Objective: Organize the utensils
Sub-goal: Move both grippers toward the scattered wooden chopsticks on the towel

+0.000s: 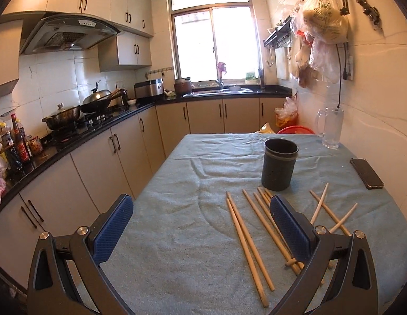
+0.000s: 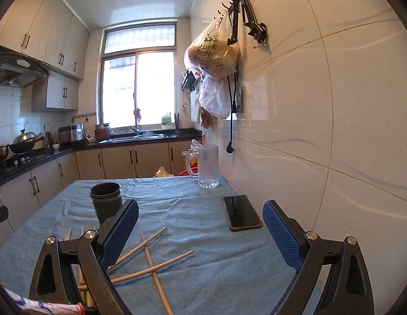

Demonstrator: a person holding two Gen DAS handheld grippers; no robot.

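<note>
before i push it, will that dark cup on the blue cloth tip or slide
The dark cup is tall for its base and looks empty, so a push near the rim would probably tip it. The wrinkled cloth may drag at its base rather than let it slide. Push low.

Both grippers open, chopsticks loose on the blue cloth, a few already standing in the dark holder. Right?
Not quite: the dark holder is empty, as the left wrist view shows. The rest holds: left gripper and right gripper are open, and the chopsticks lie loose on the blue cloth.

chopsticks point(image 1: 245, 239) before holder point(image 1: 279, 166), phone point(image 1: 366, 173) right
</note>
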